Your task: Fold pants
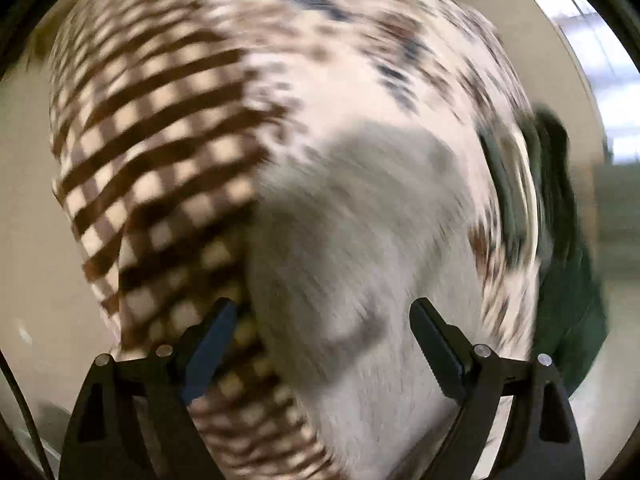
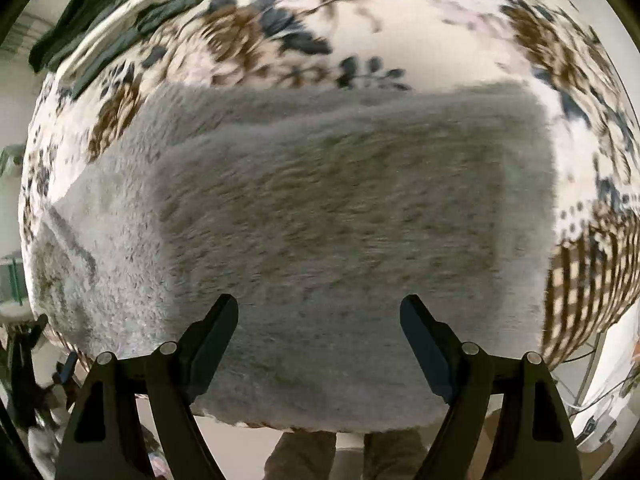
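Already pants (image 2: 320, 208) lie as folded grey fleece block, long axis crosswise, straight ahead of right gripper (image 2: 320, 312); fingers spread, holding nothing. Left gripper (image 1: 320, 316) likewise released, over pants' edge.

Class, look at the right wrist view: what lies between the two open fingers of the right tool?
Only the grey fuzzy folded pants, spread on the floral patterned cloth; the right tool grips nothing.

left gripper (image 1: 322, 316): jaws spread, empty | right gripper (image 2: 319, 314): jaws spread, empty
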A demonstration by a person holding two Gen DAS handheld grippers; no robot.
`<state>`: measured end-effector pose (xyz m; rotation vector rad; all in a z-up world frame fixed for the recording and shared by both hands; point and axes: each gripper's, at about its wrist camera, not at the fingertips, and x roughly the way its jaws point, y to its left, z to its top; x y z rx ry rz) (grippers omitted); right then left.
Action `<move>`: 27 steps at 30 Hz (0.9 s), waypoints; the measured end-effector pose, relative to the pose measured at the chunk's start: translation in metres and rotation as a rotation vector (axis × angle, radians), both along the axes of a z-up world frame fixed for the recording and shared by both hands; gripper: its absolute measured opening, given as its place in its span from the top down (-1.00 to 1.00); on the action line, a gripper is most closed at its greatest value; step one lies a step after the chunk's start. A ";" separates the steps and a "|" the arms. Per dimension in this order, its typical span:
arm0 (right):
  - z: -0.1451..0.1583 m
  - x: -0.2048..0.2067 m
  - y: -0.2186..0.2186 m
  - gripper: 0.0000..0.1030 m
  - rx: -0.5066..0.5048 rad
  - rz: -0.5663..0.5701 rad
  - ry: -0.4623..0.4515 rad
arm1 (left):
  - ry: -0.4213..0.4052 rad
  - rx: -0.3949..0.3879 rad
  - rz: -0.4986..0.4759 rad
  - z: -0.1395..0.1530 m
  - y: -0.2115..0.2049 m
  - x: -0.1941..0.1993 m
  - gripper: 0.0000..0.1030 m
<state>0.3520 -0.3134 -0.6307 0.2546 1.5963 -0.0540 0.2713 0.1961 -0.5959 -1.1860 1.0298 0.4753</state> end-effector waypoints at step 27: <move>-0.030 0.001 0.006 -0.65 -0.005 -0.015 0.025 | -0.104 0.304 -0.160 0.043 -0.024 0.044 0.65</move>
